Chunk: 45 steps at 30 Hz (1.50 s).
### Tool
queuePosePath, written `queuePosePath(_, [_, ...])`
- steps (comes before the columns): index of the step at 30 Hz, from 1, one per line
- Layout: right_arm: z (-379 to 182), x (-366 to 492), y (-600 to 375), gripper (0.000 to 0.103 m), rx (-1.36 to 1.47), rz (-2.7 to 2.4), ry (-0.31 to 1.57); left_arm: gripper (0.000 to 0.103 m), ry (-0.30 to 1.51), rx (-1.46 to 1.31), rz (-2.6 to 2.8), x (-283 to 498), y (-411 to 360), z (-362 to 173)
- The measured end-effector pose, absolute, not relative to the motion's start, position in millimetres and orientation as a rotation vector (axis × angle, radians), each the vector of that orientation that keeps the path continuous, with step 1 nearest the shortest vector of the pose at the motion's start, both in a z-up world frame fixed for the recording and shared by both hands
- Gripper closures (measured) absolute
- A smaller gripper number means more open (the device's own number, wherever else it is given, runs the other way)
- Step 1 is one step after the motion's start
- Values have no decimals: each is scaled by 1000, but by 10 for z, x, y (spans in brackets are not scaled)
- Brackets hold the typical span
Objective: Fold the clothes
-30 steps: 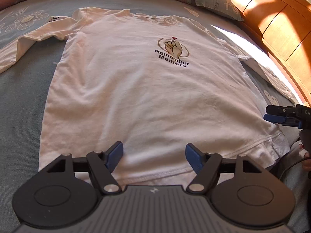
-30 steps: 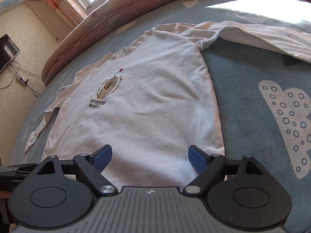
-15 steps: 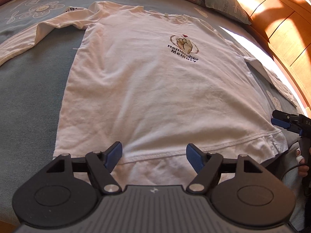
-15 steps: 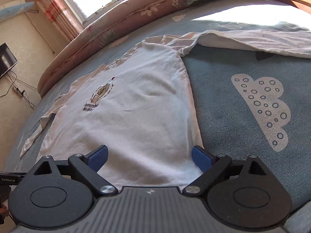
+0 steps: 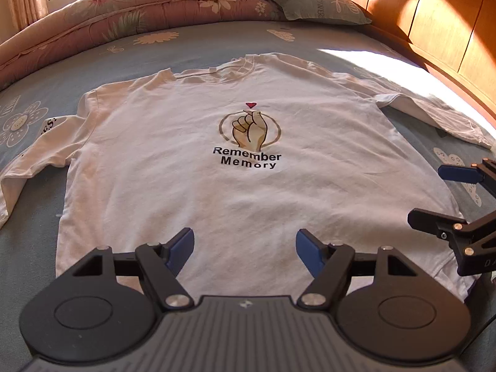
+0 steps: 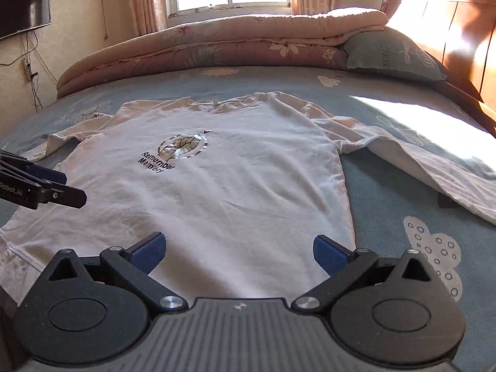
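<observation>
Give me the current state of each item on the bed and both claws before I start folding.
White shirt: flat, print up, unfolded, sleeves spread.
Left claw: open, empty, above the hem.
Right claw: just opening, wide, empty.
Quilt: folded, along the bed's far edge.
Pillow: beside the quilt, by the headboard.

"Remember Memory" is printed in black on the chest of the white shirt (image 5: 235,186), under a drawn hand. "LOVER" can be read on the far pillow (image 6: 390,55). "Robot_AI" is written on the left gripper (image 6: 55,186).
</observation>
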State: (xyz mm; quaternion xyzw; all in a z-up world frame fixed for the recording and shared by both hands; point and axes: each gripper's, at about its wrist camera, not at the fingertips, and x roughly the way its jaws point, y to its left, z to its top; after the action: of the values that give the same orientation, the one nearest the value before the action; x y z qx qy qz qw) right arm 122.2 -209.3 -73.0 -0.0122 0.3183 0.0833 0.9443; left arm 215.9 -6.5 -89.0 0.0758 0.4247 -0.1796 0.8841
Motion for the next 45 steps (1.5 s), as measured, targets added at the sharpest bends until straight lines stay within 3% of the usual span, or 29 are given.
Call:
queuePosePath(5, [-1035, 1459, -1846, 0, -122, 229, 746, 25, 896, 189, -375, 1785, 106, -1086])
queuePosePath(10, [-1048, 1165, -1942, 0, -71, 216, 781, 15, 923, 173, -375, 1210, 376, -1089])
queuePosePath(14, [-1072, 866, -1915, 0, -67, 163, 771, 15, 904, 218, -379, 960, 397, -1052])
queuePosePath(22, [-1087, 767, -1952, 0, -26, 154, 752, 15, 820, 208, -405, 1314, 280, -836])
queuePosePath(26, [-1109, 782, -1949, 0, -38, 165, 723, 15, 925, 83, -367, 1514, 397, -1038])
queuePosePath(28, [-1109, 778, -1951, 0, -40, 167, 719, 8, 925, 50, -375, 1427, 470, -1072])
queuePosePath(32, [-1106, 783, -1959, 0, -40, 175, 717, 7, 965, 0, -356, 1230, 582, -1055])
queuePosePath(37, [-1098, 830, -1929, 0, -51, 168, 728, 7, 1019, -9, -322, 1277, 550, -849])
queuePosePath(45, [-1108, 837, -1931, 0, -62, 182, 725, 6, 884, 14, -393, 2073, 79, -345])
